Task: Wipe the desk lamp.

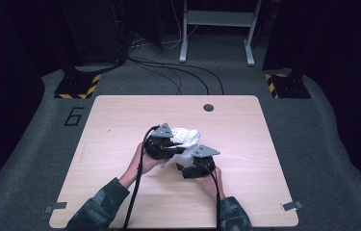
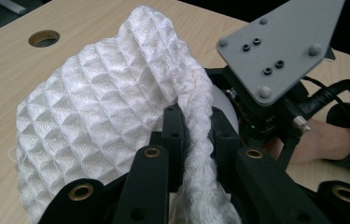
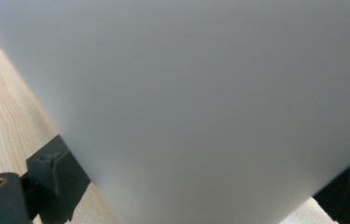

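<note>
**Both grippers on cloth and cup, mid-table**

On the left, a camouflage sleeve (image 1: pixel 102 204) comes up from the near edge of the table (image 1: pixel 120 115), and the left gripper (image 1: pixel 164 147) sits just left of centre. Its jaws are pinched tight on a fold of the white waffle cloth (image 2: pixel 98 107). In the left gripper view the fold runs straight down between the two black jaws, and the rest of the cloth bulges over something rounded. In the high view the cloth (image 1: pixel 186 135) shows just beyond the left gripper, bunched up.

Moving right, the right gripper (image 1: pixel 193 168) sits just beside the left one, a little nearer the person. In the right gripper view its jaws stand wide on either side of a pale frosted cup (image 3: pixel 200 107), close up and blurred. The jaws meet the cup's flanks, so it is clamped on the cup. Behind the cloth there is a round hole (image 1: pixel 208 107) in the tabletop.
</note>
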Motion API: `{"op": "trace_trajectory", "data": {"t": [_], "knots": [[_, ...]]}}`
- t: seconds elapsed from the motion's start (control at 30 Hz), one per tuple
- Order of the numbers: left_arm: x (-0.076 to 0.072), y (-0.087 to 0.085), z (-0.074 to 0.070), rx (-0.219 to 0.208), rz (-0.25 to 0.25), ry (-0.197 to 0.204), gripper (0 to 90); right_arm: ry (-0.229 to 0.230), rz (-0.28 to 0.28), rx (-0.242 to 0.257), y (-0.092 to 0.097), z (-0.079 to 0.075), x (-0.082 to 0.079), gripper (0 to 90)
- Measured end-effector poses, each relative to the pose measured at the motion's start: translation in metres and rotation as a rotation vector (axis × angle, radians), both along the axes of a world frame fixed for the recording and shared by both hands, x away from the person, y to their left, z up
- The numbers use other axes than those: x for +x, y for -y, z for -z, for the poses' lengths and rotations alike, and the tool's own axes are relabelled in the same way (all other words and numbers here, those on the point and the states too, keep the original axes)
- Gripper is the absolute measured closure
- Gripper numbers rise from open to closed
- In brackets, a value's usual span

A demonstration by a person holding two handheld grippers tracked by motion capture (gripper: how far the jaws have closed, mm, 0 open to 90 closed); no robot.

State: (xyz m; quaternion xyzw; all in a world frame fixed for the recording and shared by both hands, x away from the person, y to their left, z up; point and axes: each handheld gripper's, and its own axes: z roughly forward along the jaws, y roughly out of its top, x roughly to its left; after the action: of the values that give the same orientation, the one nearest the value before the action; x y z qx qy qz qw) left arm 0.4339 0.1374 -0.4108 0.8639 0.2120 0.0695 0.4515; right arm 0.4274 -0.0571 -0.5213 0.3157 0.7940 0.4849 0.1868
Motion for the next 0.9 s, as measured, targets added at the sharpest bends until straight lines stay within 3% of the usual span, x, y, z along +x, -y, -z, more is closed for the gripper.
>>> {"op": "trace_trajectory", "data": {"t": [0.2,0.37,0.67,0.9], "knots": [[-0.004,0.008,0.002,-0.03,0.024,-0.015,80.0,-0.003,-0.002,0.005,0.0,0.0,0.0,6.9],[-0.002,0.018,0.001,-0.018,0.045,-0.016,80.0,0.002,0.001,0.003,0.0,0.0,0.0,6.9],[0.016,0.03,0.001,-0.008,0.002,0.005,80.1,0.007,0.011,0.004,-0.001,0.0,0.0,7.0],[0.026,0.021,0.001,-0.016,-0.027,-0.009,80.3,0.01,0.007,-0.001,0.0,0.0,0.0,6.9]]}}
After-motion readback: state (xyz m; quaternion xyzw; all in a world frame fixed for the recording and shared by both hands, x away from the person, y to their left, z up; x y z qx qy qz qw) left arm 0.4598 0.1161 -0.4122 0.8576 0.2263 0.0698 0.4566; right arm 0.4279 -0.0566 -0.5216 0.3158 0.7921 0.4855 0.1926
